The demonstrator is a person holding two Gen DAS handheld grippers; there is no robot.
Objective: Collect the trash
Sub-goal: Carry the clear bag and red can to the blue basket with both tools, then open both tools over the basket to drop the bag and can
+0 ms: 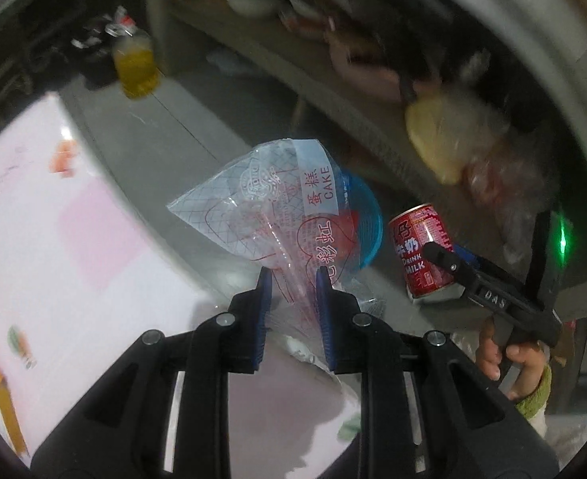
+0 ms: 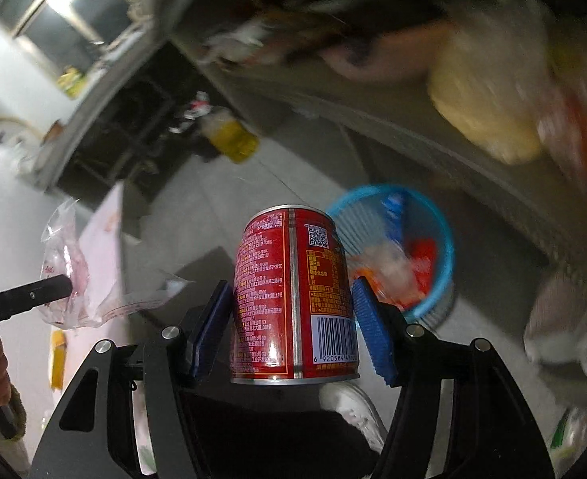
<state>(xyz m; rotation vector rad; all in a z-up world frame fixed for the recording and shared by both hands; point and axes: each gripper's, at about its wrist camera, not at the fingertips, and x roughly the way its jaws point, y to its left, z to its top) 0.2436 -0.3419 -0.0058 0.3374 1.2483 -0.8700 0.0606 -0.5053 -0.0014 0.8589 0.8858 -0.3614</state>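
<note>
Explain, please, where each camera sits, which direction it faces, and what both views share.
Left wrist: sits on the left gripper, looking along its fingers at the clear cake wrapper it pinches; the right gripper and the right hand show.
Right wrist: sits on the right gripper, looking down past the red can it clamps; a white shoe shows below.
Shared: the blue basket, the can, the wrapper, the yellow oil bottle.

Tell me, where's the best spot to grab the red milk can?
Grip the red milk can across its round side wall, around mid-height, coming from the sides. It is a straight, smooth cylinder, so flat pads sit squarely there. The right gripper already holds it this way, one pad on each side.
</note>
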